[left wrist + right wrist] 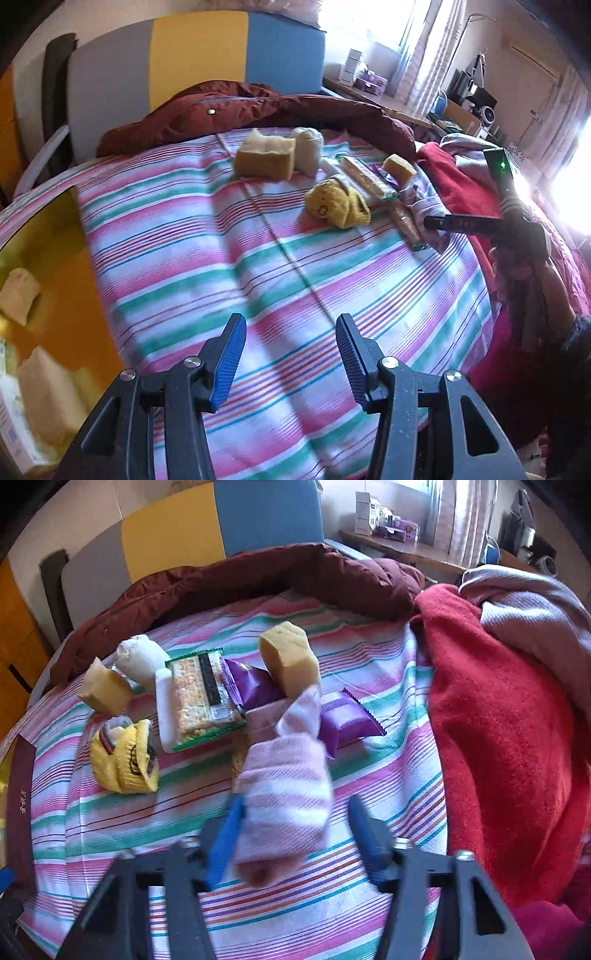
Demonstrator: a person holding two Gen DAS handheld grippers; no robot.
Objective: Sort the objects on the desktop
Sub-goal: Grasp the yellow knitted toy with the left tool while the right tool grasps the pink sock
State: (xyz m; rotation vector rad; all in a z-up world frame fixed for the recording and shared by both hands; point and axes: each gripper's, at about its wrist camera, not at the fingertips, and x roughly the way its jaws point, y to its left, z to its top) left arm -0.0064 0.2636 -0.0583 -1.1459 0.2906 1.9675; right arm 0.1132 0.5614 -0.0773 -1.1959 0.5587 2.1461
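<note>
A pile of objects lies on the striped cloth (221,236): a large sponge (266,155), a small sponge (288,661), a white roll (142,659), a yellow sock (125,757), a cracker pack (201,698), purple packets (349,720). My right gripper (295,834) is open around a pink striped sock (284,794); the left finger touches it, the right finger stands apart. In the left wrist view the right gripper (436,225) sits at that sock (430,210). My left gripper (291,354) is open and empty above bare cloth.
A yellow tray (62,258) at the left holds pale sponge pieces (18,295). A maroon jacket (258,579) lies behind the pile. A red blanket (491,720) and grey-pink cloth (535,605) are heaped at the right. A desk (406,550) stands behind.
</note>
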